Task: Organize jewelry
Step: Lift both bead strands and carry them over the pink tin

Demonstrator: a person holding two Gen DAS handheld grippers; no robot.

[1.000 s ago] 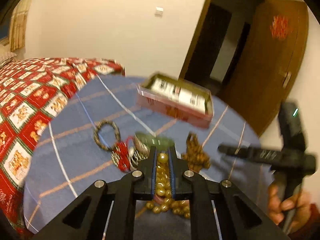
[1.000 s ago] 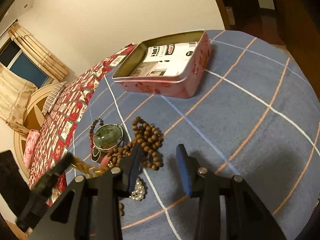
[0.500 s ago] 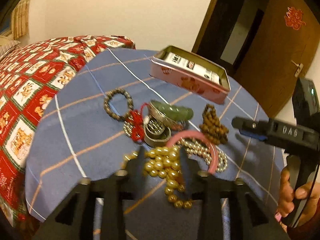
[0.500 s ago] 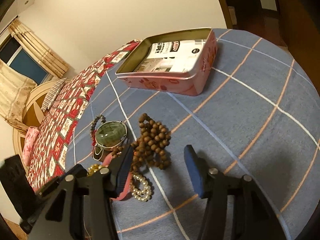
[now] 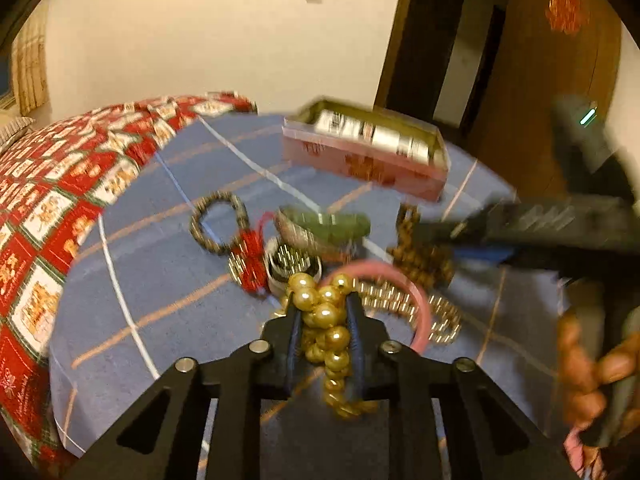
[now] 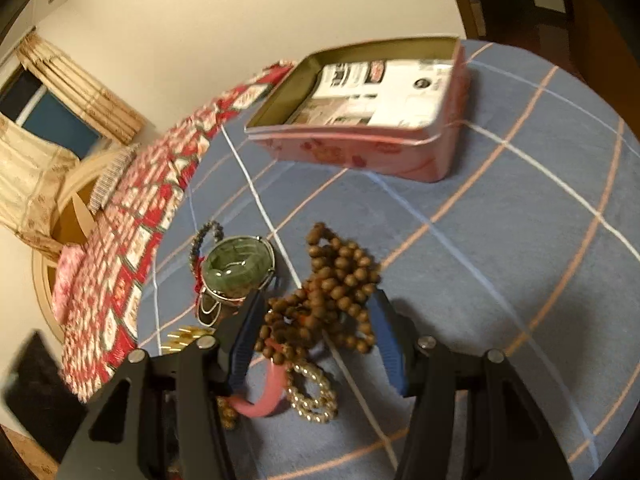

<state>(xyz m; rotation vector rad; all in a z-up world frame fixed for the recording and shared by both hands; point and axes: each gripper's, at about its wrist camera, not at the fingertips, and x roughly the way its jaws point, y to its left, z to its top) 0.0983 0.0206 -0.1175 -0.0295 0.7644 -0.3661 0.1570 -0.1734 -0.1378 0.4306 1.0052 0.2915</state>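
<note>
Only the left wrist view shows the person's hand (image 5: 588, 364) gripping the right gripper's handle and the wooden door (image 5: 560, 92), while only the right wrist view shows the curtained window (image 6: 60, 120) and looks into the open pink tin (image 6: 440, 152). The gold pearl strand (image 5: 326, 316) runs between the left gripper's (image 5: 324, 312) fingers, whose jaws have just been closing and now pinch it. The right gripper (image 6: 316, 320) stands half spread, its jaws having opened, with the brown wooden bead necklace (image 6: 336, 288) piled between its blue pads (image 6: 386, 340) on the blue checked cloth (image 6: 500, 240); whether they touch it is unclear.
</note>
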